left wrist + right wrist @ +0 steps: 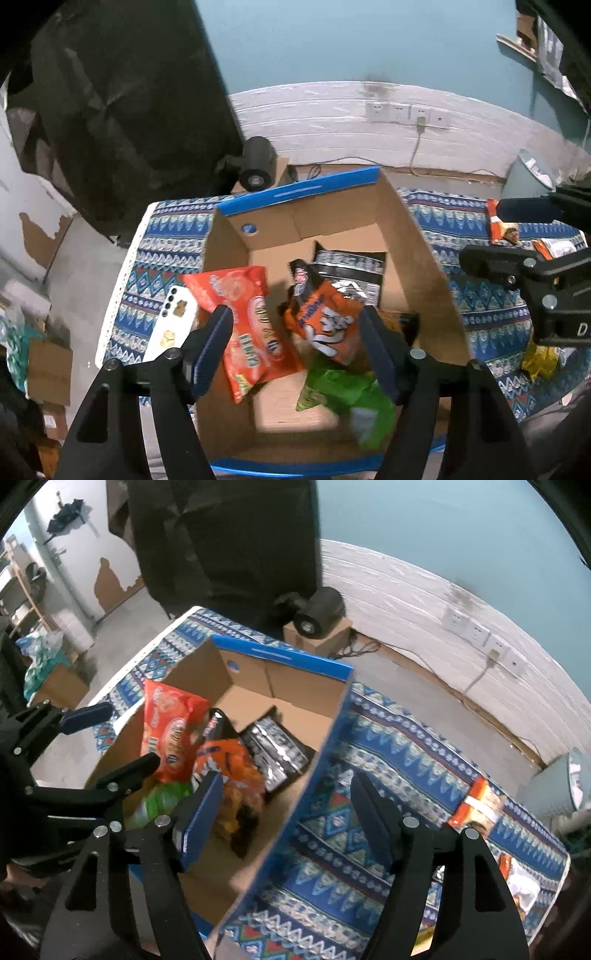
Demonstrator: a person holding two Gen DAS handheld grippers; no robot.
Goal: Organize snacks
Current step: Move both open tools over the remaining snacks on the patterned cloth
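From the left wrist, your left tool hangs spread and empty above the open brown cardboard box with blue rim, where the orange crinkly snack bag lies loose. From the right wrist, your right tool stands spread astride the box's right wall; go next for the orange-and-white packet far right on the patterned blue table.
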